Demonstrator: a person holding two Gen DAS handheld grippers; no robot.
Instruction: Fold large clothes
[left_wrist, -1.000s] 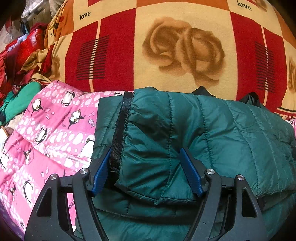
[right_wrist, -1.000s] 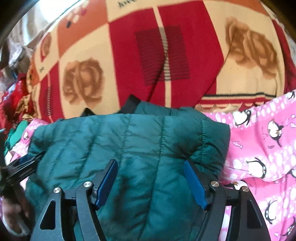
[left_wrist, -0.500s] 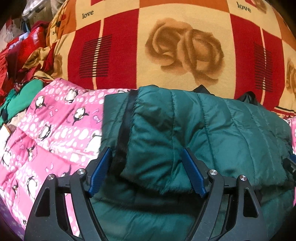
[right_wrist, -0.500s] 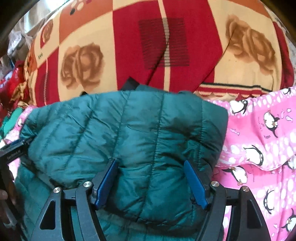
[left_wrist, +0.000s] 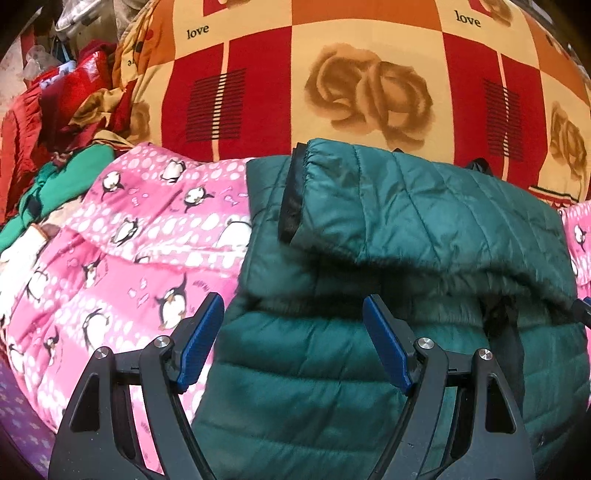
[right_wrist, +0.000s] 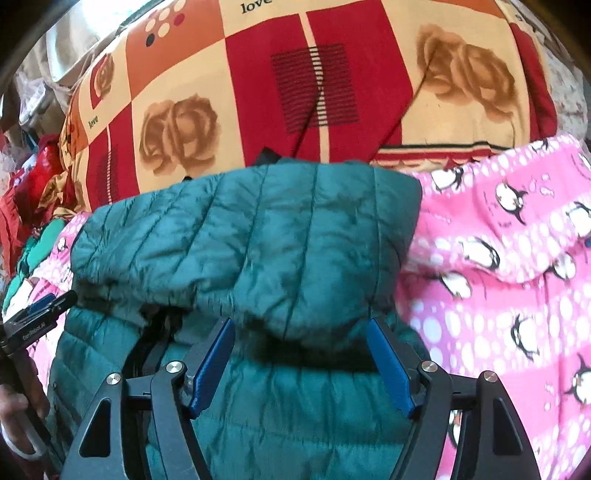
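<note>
A dark green quilted puffer jacket (left_wrist: 406, 221) lies on a pink penguin blanket (left_wrist: 147, 240), its top part folded over the lower part. A black-lined edge shows at the fold's left end. My left gripper (left_wrist: 293, 343) hovers open above the lower part, near the jacket's left edge, and the fold's edge lies just beyond its blue pads (left_wrist: 201, 343). In the right wrist view the same jacket (right_wrist: 258, 240) fills the middle. My right gripper (right_wrist: 301, 365) is open over it, pads just short of the fold's edge. Nothing is pinched.
A red, orange and cream rose-print blanket (left_wrist: 351, 92) rises behind the jacket. Red and green clothes (left_wrist: 66, 110) are piled at the far left. The left gripper (right_wrist: 40, 314) and a hand (right_wrist: 14, 406) show at the right wrist view's left edge.
Both grippers have drawn back toward the near side. The folded-over layer, which sat between the pads before, now lies beyond the fingertips and stays resting on the lower part.
</note>
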